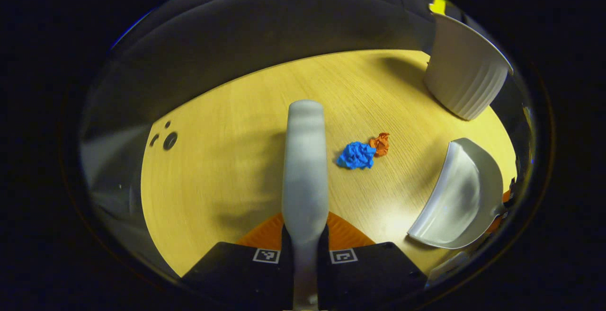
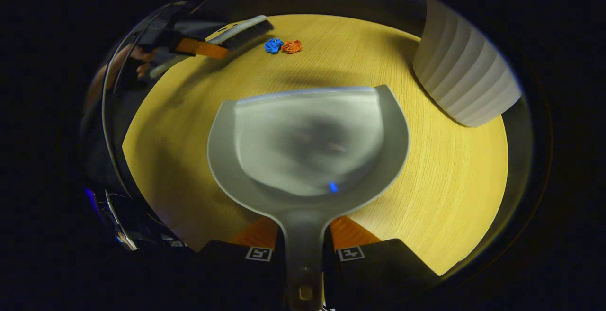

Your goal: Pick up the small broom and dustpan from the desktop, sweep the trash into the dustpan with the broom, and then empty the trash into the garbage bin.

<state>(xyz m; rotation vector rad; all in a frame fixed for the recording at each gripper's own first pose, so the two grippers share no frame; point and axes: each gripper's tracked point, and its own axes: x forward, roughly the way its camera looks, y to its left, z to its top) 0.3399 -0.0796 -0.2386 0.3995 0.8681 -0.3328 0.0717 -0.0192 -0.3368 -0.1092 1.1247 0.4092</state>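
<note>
Your left gripper (image 1: 305,247) has both fingers pressed on the pale broom (image 1: 304,159), whose back runs straight up the middle of the left gripper view, held above the wooden desktop (image 1: 227,169). Just right of the broom lie two bits of trash on the desktop: a crumpled blue paper ball (image 1: 356,155) and a smaller orange paper ball (image 1: 380,144), touching each other. Farther right of the broom is the grey dustpan (image 1: 461,197), tilted, and beyond that, at the desktop's far right edge, stands the white ribbed garbage bin (image 1: 466,76).

Your right gripper (image 2: 303,249) is clamped on the dustpan handle, both fingers against it, with the pan's scoop spread wide in front of that camera and its front lip toward the trash; whether the lip touches the desktop I cannot tell. Seen from there, both paper balls sit well beyond the dustpan's lip, the broom's dark bristles just to their left, and the bin rises at the dustpan's right
</note>
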